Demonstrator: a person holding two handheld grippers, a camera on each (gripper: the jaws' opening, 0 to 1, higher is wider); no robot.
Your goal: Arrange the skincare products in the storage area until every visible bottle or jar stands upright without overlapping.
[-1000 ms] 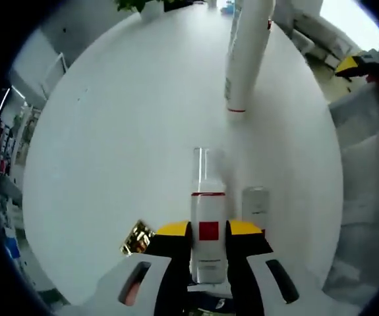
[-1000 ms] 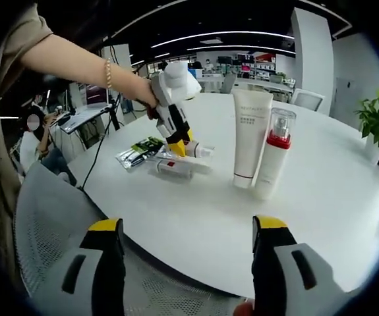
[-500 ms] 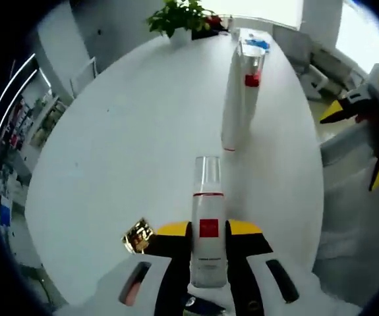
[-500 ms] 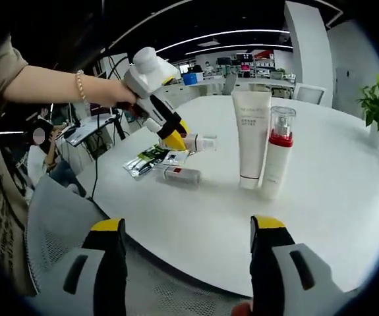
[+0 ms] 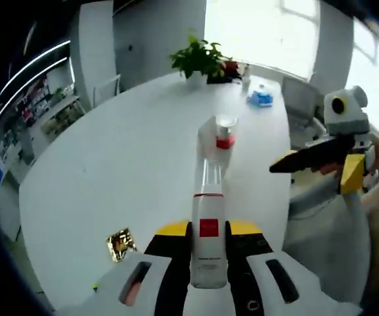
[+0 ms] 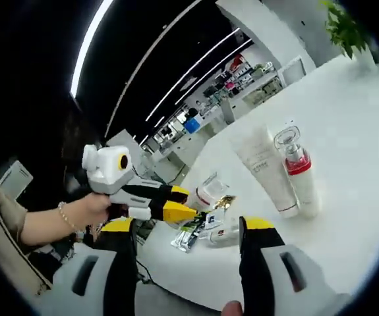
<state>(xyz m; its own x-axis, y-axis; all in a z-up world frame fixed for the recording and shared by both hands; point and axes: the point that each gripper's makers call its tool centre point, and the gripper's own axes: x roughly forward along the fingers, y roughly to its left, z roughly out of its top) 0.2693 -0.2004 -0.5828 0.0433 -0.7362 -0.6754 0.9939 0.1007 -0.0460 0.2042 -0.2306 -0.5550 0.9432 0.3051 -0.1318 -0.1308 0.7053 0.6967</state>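
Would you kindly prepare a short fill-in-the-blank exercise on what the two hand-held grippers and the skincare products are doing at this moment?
1. The left hand-held gripper is shut on a small bottle bearing a ____ square label.
2. The right hand-held gripper holds nothing; its jaws stand ____.
3. On the white table, the white tube stands upright beside a pump bottle with a ____ collar.
4. A second small bottle by the sachets is ____ on its side.

Missing words: red; open; red; lying
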